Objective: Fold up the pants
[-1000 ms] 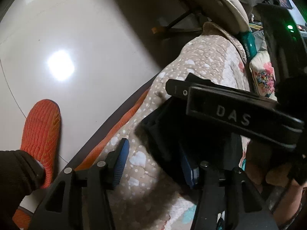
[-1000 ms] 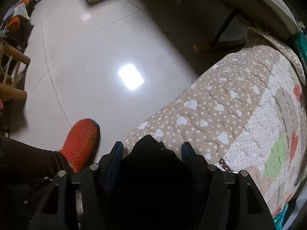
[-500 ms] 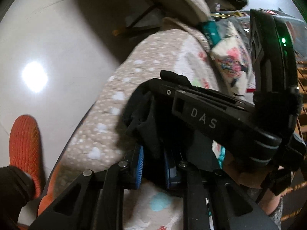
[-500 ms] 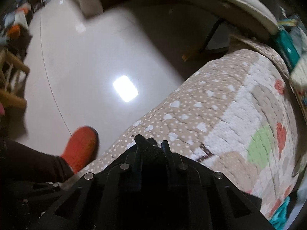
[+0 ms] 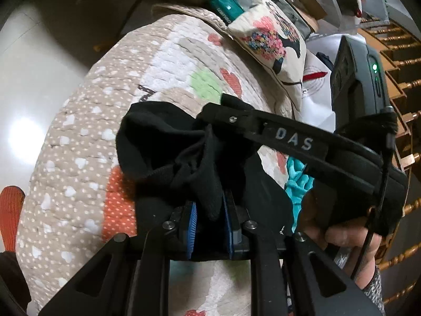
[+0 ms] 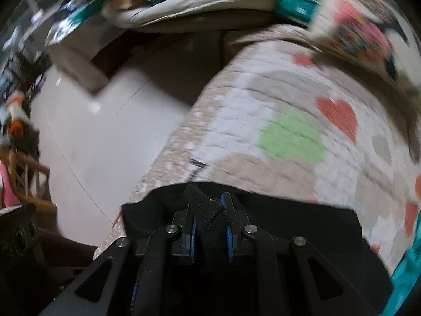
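pants [image 5: 163, 144] black, bunched, pinched by both grippers.

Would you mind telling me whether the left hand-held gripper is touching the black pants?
Touching. In the left wrist view, the left hand-held gripper has both blue pads closed on a bunched fold of the black pants, with no gap showing on either side.

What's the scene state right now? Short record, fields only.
surface: patchwork quilt with hearts and dots
garment: black pants, bunched on the quilt
left gripper: shut on the pants, fabric between the blue fingers
right gripper: shut on the pants
behind quilt: floral pillow
floor: orange slipper at left edge
fold: not yet done
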Available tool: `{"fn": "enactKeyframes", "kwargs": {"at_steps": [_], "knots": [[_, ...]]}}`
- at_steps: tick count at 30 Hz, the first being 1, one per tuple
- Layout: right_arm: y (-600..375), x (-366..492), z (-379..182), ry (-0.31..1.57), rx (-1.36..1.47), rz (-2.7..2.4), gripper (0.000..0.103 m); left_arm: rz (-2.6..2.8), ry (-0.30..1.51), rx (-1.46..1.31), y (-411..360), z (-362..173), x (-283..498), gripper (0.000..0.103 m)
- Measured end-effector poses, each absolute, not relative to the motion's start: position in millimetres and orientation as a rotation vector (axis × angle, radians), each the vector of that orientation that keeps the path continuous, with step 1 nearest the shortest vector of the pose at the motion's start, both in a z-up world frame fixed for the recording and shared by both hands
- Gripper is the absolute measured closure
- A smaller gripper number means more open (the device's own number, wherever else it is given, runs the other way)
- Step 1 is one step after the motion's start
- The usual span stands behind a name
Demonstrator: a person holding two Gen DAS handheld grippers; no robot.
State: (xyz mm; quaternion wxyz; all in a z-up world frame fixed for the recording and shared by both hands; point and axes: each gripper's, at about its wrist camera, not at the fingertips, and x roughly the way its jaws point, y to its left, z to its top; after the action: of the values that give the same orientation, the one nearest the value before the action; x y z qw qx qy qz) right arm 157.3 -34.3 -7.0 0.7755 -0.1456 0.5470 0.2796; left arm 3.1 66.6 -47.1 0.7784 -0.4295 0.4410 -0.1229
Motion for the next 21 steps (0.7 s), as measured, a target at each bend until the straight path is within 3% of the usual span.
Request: {"fn": "enactKeyframes", "kwargs": {"at_steps": [4, 9, 12, 14, 15, 19, 21], "knots": [[-35.9, 166.1, -5.4, 1.192, -0.271, 0.663, 0.085, -0.163, 0.938, -0.912, 87.5, -49.9, -9.3, 0.085], [28.2, 158.3, -35.3, 1.226, -0.430, 0.758, 0.081, 0.061, 0.972, -0.974, 138.2, -77.2, -29.5, 0.085], [66.8, 152.5, -60.9, 1.241, -0.611, 0.744, 0.059, 0.100, 1.056, -1.112, 149.8, -106.4, -34.2, 0.084], [85.1, 146.3, -71.7, 1.223, -0.729, 0.741, 0.032, 0.111, 1.066, -1.141, 150.1, -110.6, -35.8, 0.082], [90.4, 143.7, -74.7, 1.214, -0.769, 0.745, 0.031, 0.117, 1.055, -1.137, 149.7, -107.8, -36.0, 0.081], [110.3, 135.0, -92.3, 1.227, -0.896, 0.745, 0.028, 0.121, 1.032, -1.174, 147.5, -105.5, -37.0, 0.059], [117.5, 129.3, -102.2, 1.230, -0.954, 0.742, 0.028, 0.142, 1.056, -1.189, 145.1, -111.2, -36.7, 0.056]]}}
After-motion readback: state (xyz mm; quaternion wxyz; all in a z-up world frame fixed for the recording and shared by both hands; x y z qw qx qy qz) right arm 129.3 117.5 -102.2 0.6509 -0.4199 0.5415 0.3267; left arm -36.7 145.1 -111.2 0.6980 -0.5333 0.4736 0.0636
